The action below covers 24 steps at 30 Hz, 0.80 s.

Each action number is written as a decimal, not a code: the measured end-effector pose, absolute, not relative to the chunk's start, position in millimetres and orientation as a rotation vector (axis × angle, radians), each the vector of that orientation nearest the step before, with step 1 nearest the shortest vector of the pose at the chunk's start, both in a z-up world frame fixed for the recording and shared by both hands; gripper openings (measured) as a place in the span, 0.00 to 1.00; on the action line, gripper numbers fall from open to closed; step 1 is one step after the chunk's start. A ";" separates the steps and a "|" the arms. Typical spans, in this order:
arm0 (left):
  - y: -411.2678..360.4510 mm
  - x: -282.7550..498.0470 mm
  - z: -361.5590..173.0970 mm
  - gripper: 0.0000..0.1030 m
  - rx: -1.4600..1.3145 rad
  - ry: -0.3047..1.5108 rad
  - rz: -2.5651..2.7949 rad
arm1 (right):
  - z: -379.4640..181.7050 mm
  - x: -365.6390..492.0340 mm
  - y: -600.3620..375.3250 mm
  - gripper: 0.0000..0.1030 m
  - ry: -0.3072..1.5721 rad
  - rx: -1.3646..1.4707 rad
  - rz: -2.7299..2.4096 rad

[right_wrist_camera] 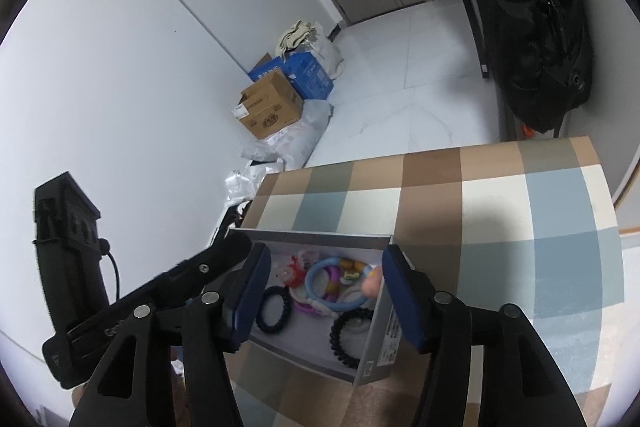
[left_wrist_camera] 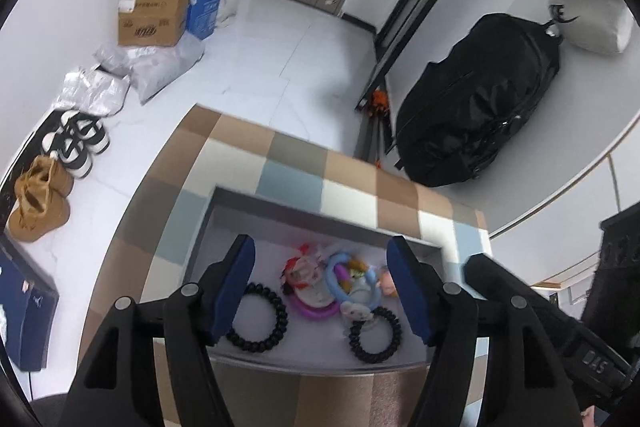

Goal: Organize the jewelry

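A shallow grey box (left_wrist_camera: 320, 217) (right_wrist_camera: 384, 343) lies on the checked tabletop (left_wrist_camera: 352, 171) (right_wrist_camera: 500, 207) and holds hair ties and bracelets. Two black spiral ties (left_wrist_camera: 256, 317) (left_wrist_camera: 374, 335) lie near its front. A purple ring (left_wrist_camera: 316, 309), a light blue ring (left_wrist_camera: 344, 283) (right_wrist_camera: 336, 283) and a red-and-white trinket (left_wrist_camera: 298, 269) (right_wrist_camera: 294, 269) sit behind them. My left gripper (left_wrist_camera: 322, 283) hovers open above the box, nothing between its blue pads. My right gripper (right_wrist_camera: 324, 291) is also open over the box, holding nothing. The right tool (left_wrist_camera: 560, 323) shows beside the left; the left tool (right_wrist_camera: 160, 291) shows in the right wrist view.
Cardboard and blue boxes (left_wrist_camera: 154, 15) (right_wrist_camera: 272, 105), plastic bags (left_wrist_camera: 160, 63) and shoes (left_wrist_camera: 76, 143) line the wall on the floor. A black bag (left_wrist_camera: 480, 99) (right_wrist_camera: 536, 19) lies on a white surface to the right, beside a dark frame (left_wrist_camera: 404, 15).
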<state>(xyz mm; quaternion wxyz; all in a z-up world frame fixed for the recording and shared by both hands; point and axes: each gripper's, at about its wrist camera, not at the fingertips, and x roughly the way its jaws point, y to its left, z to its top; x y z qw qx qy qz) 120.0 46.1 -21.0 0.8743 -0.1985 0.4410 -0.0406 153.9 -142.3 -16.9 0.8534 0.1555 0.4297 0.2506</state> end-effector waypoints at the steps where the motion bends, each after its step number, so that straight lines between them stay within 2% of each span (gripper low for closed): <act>1: 46.5 118.7 -20.9 0.62 -0.408 0.920 -0.077 | -16.3 153.0 -142.5 0.58 0.901 0.325 0.527; 4: 46.5 113.7 -16.7 0.62 -0.365 0.907 -0.039 | -14.3 150.8 -142.5 0.69 0.888 0.319 0.519; 6: 45.2 111.5 -13.4 0.62 -0.348 0.901 -0.045 | -12.3 148.3 -142.9 0.83 0.875 0.311 0.511; 7: 44.3 110.1 -11.8 0.62 -0.338 0.897 -0.045 | -11.6 147.1 -143.0 0.85 0.871 0.307 0.506; 11: 41.4 102.1 -5.3 0.63 -0.293 0.867 -0.040 | -7.4 140.2 -142.3 0.88 0.855 0.273 0.507; 14: 39.9 93.2 0.2 0.70 -0.269 0.839 -0.038 | -1.1 131.3 -143.8 0.95 0.817 0.248 0.494; 18: 37.7 80.6 8.1 0.78 -0.228 0.780 -0.024 | 6.4 117.1 -147.6 0.99 0.762 0.225 0.485; 24: 35.9 64.2 12.5 0.82 -0.209 0.721 -0.011 | 14.2 92.5 -153.1 1.00 0.672 0.203 0.476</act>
